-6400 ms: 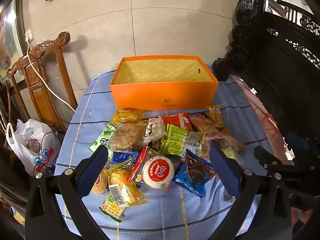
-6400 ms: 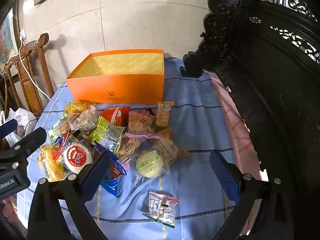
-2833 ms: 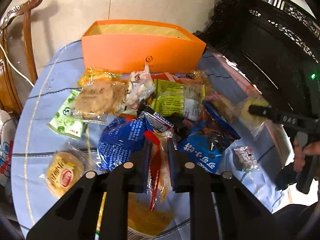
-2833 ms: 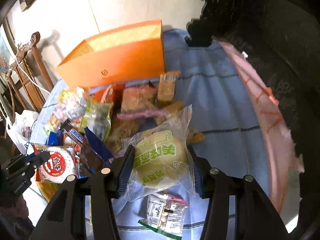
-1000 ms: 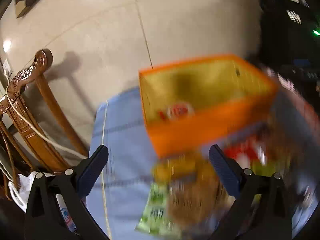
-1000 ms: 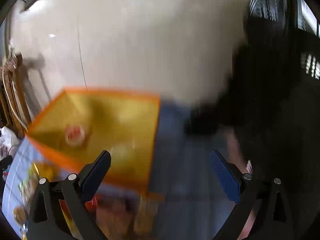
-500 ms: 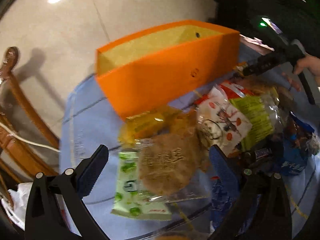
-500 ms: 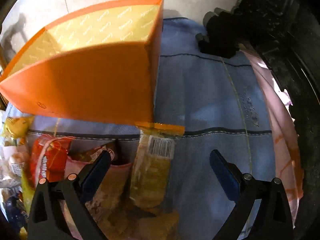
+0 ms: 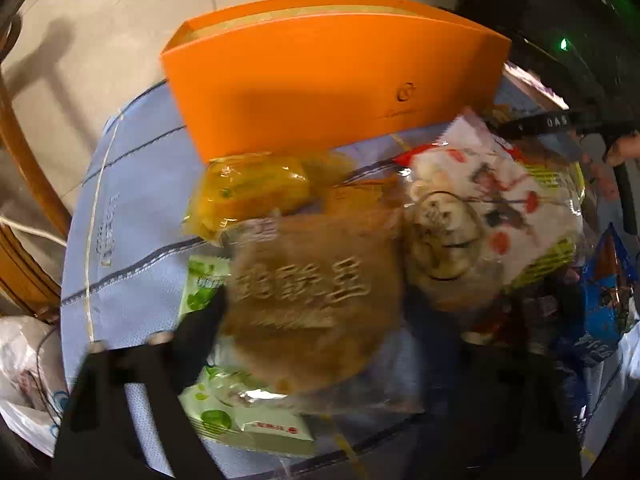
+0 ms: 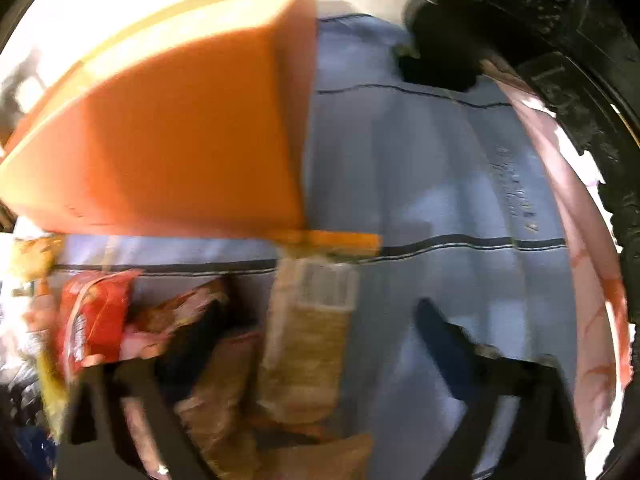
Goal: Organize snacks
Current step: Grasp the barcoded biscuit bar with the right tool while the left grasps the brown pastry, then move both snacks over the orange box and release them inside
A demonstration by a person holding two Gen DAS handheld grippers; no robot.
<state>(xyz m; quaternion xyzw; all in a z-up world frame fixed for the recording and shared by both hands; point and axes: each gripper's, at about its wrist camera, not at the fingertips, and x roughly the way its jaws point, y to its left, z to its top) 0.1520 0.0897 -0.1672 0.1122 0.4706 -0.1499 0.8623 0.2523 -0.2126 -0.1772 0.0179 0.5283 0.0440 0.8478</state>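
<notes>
Cracker pack (image 10: 308, 332) lies lengthwise toward the orange box (image 10: 180, 140), between closing, non-touching right hand-held gripper (image 10: 316, 344) jaws.

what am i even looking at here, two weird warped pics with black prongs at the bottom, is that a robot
No robot: a person holds a two-finger gripper in each hand, each with a fisheye camera looking along its fingers.

The left gripper straddles a round brown cake in clear wrap. The right gripper straddles a tall clear biscuit packet. Both jaws have just been closing; blur hides whether the pads touch yet.

More snack packets lie on a blue tablecloth before an orange box, where the snacks likely go.
</notes>
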